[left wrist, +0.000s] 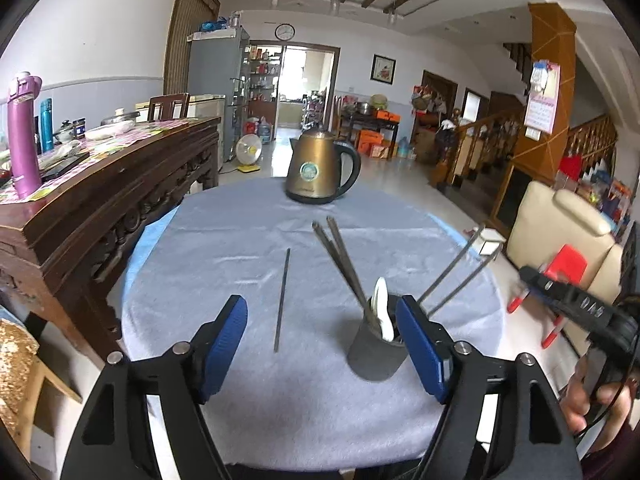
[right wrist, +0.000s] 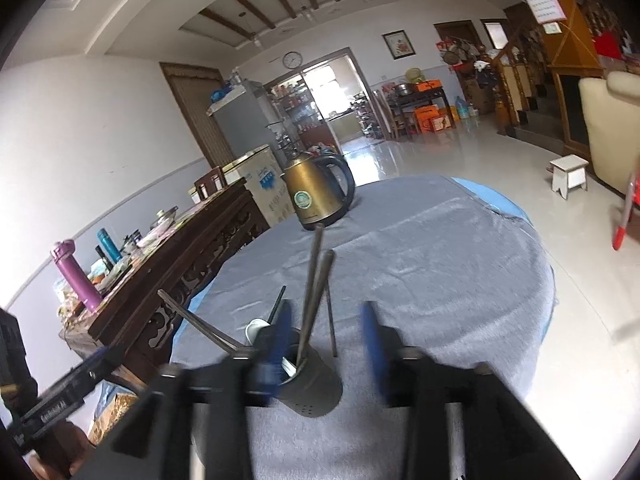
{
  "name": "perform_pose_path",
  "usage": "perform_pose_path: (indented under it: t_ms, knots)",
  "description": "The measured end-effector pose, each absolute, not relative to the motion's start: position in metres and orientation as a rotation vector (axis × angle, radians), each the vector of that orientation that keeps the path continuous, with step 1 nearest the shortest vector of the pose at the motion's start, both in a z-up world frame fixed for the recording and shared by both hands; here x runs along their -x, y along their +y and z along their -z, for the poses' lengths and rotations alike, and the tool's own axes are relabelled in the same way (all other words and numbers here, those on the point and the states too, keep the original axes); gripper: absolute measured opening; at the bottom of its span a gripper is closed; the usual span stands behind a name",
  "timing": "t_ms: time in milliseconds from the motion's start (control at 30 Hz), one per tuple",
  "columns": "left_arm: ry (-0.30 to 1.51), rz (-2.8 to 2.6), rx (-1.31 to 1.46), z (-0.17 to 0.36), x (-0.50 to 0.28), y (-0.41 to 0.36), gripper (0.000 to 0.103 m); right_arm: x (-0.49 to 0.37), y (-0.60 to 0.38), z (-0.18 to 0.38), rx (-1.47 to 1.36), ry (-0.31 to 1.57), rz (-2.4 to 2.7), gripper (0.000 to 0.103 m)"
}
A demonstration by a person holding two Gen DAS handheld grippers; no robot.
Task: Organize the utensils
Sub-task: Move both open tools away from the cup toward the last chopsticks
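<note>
Both the left gripper (left wrist: 322, 342) and right gripper (right wrist: 328, 344) stand released, empty, chopsticks (left wrist: 340, 260) already upright in holder (left wrist: 378, 350); one chopstick (left wrist: 283, 300) remains flat on cloth (left wrist: 224, 240), likely next

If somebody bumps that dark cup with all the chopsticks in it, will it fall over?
Probably fairly easily. The dark grey cylindrical utensil holder is narrow, and long metal chopsticks lean far out above its rim, likely making it top-heavy. The soft grey tablecloth may grip its base, so it would tip rather than slide.
</note>
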State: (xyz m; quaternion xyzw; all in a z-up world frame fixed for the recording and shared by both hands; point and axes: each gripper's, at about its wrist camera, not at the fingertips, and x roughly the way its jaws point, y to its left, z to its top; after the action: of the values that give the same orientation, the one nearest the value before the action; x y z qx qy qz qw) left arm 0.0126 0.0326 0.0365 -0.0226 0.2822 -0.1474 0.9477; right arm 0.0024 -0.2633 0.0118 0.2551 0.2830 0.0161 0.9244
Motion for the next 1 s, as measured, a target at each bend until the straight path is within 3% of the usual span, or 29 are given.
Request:
perform_pose_path:
  t_ms: [1000]
  knots:
    - [0.719,0.105,-0.023,-0.023,0.018,0.042,0.08,0.07,-0.26,-0.007,-0.549,0.679,-0.05,0.049]
